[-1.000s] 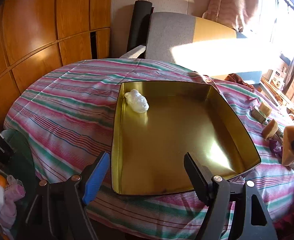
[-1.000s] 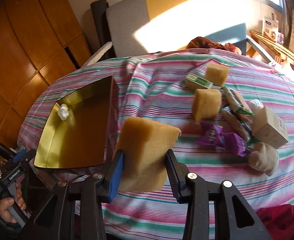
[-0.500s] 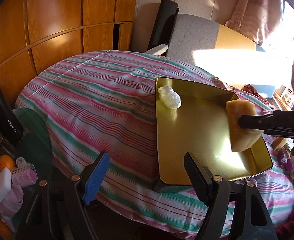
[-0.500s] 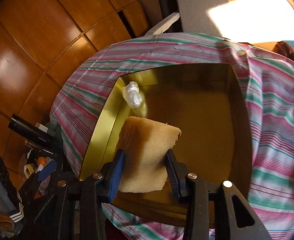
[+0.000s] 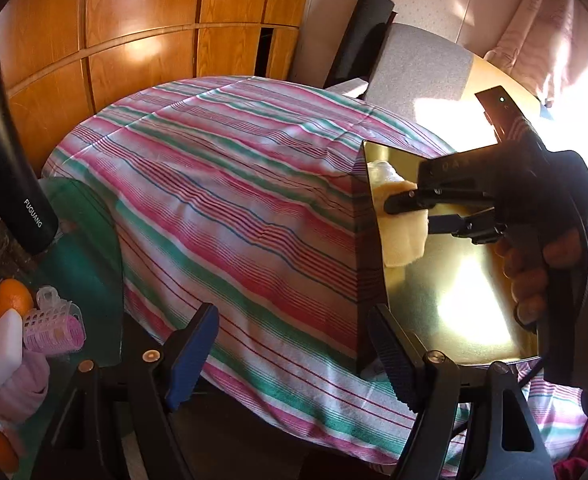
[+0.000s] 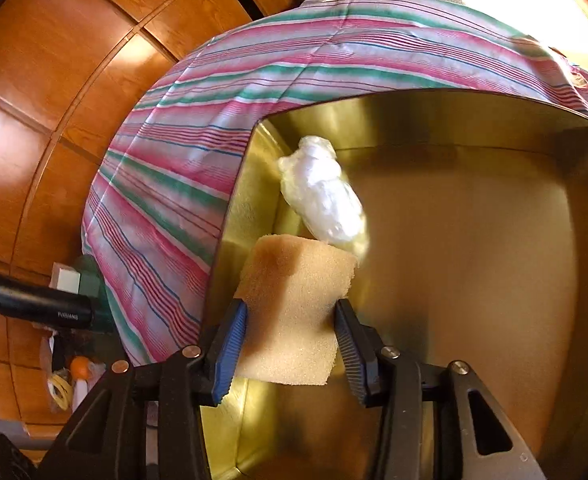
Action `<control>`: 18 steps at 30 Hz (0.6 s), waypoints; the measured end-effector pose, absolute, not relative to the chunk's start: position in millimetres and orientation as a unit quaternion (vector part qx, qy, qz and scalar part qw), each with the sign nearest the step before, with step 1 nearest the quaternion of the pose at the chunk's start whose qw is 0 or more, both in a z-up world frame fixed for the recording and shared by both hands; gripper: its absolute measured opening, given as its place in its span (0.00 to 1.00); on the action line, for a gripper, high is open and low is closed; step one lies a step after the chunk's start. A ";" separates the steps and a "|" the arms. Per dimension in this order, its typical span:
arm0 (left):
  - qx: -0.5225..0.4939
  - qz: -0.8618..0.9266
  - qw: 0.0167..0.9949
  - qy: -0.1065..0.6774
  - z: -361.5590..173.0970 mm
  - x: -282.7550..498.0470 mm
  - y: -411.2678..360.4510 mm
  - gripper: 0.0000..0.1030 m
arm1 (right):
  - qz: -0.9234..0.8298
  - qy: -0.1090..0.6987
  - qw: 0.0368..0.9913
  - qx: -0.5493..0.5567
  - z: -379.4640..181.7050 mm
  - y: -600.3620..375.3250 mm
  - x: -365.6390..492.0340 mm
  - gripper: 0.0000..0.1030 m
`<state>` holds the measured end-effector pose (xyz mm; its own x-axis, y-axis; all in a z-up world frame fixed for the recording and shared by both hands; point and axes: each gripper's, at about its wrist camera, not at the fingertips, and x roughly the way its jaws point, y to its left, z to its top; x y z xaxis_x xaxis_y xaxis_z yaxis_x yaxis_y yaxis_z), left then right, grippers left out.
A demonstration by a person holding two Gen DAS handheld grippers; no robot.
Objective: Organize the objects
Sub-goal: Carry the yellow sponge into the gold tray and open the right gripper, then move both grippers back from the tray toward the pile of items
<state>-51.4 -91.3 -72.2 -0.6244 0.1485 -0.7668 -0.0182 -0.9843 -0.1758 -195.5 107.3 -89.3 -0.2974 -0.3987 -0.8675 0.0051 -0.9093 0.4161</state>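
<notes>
Over gold tin (image 6: 474, 280), sponge (image 6: 294, 312) between claw (image 6: 290, 344) tips

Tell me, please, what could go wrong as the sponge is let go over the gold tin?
The right gripper is opening with the sponge between its pads, close to the tin wall; it might catch the rim and tip out onto the striped cloth. It could also land on the white plastic wad rather than beside it.

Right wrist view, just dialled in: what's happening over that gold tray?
A person's right gripper has a tan sponge inside the gold tray, close to a white plastic bundle near the tray's corner. Its jaws are opening, the sponge still between them. The left gripper hangs open and empty by the striped tablecloth, beside the tray.
</notes>
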 end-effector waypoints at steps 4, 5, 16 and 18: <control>-0.432 0.898 0.046 -0.077 -73.3 -50.9 -92.6 0.76 | -0.794 -0.184 0.132 0.565 -83.9 110.1 -195.2 0.55; -0.432 0.898 0.046 -0.077 -73.6 -50.7 -92.5 0.76 | -0.797 -0.184 0.132 0.560 -80.8 112.3 -192.6 0.62; -0.417 0.905 0.051 -0.063 -61.8 -44.1 -81.2 0.79 | -0.840 -0.156 0.121 0.505 -41.0 135.5 -148.6 0.69; -0.414 0.907 0.054 -0.059 -58.6 -41.6 -78.0 0.79 | -0.848 -0.146 0.118 0.495 -35.1 139.6 -136.5 0.69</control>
